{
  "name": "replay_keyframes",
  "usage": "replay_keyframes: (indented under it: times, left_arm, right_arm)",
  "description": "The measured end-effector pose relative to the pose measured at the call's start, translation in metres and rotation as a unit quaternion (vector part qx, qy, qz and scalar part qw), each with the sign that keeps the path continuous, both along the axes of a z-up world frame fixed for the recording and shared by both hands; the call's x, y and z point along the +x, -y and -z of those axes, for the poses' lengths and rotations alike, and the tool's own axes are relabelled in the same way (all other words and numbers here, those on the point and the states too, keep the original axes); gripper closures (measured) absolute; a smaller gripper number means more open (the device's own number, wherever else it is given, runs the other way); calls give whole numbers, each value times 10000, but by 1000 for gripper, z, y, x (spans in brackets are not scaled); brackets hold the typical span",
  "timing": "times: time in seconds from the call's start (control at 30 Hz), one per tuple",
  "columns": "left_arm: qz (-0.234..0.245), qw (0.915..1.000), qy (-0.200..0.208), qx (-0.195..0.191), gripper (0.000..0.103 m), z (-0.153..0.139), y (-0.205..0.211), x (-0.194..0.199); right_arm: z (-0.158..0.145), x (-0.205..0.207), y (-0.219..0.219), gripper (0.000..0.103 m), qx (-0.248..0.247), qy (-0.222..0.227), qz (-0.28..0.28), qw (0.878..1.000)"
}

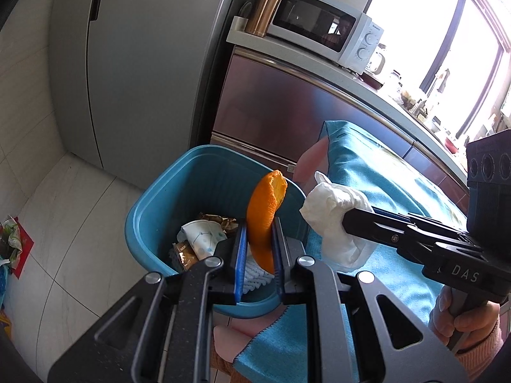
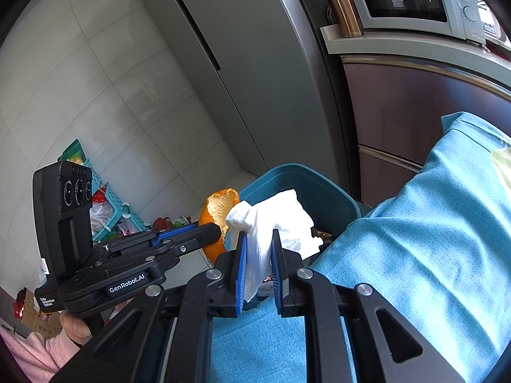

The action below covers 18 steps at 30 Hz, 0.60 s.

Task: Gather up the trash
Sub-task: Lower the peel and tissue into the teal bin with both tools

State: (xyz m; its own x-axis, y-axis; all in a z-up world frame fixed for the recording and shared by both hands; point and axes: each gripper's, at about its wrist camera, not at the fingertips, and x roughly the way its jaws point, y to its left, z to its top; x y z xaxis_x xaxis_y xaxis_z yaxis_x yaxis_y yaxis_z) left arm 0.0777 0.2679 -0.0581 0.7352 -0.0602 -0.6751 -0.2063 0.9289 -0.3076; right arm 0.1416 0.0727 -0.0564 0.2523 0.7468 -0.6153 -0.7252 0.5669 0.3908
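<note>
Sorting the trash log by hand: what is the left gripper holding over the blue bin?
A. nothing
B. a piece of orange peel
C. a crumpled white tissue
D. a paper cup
B: in the left wrist view the left gripper is shut on the orange peel above the blue bin; the tissue is in the right gripper.

Crumpled matt paper tissue (image 2: 281,223); dimpled glossy orange peel (image 1: 263,214); smooth plastic bin (image 1: 179,198) ahead; fuzzy blue cloth (image 2: 415,239) beside.

One orange peel (image 1: 264,214), one crumpled tissue (image 1: 335,220), one blue bin (image 1: 159,217), one microwave (image 1: 322,28), two grippers.
</note>
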Motion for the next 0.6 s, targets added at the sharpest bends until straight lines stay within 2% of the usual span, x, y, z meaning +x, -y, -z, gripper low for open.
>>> replay_keyframes:
  times: [0.6]
  left_arm:
    - [-35, 9999, -146, 32, 88, 10, 1, 12]
  right_arm:
    - [13, 6, -18, 90, -183, -98, 79, 9998]
